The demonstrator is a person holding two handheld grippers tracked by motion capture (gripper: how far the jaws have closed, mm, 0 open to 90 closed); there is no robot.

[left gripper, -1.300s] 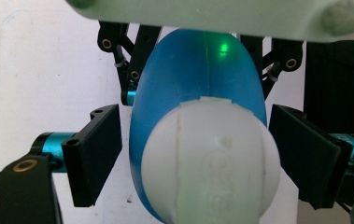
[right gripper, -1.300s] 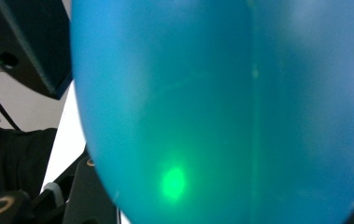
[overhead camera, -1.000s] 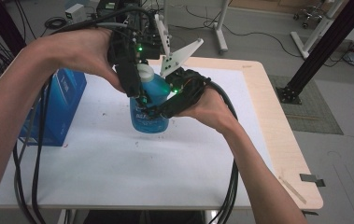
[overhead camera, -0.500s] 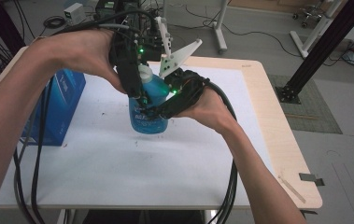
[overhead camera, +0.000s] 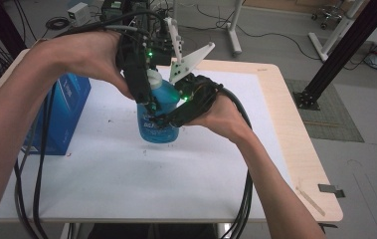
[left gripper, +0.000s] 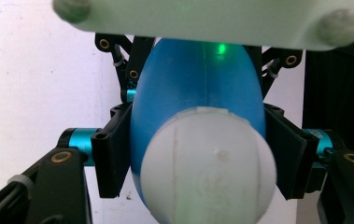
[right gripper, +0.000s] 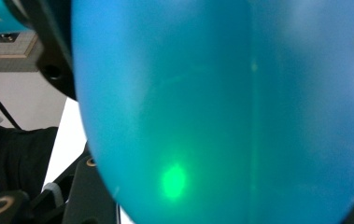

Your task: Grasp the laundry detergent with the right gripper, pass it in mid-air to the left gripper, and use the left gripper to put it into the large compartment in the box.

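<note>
Now, blue bottle (overhead camera: 158, 117) upright on white bench (overhead camera: 126, 174), mid-bench. Left claw (left gripper: 198, 156) from above, clamped on bottle's shoulders beside white cap (left gripper: 207, 165). Right claw (overhead camera: 163, 119) at bottle's body from side; grip state unclear. Blue box (overhead camera: 61, 114) at left edge.

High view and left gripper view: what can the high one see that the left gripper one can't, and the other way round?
High view: the dark blue cardboard box standing at the left of the white-topped table. Left gripper view: the round white cap of the translucent blue plastic bottle, seen end-on, with the left gripper's black jaws pressed against the bottle's sides. Both: that bottle with the left gripper on it.
</note>
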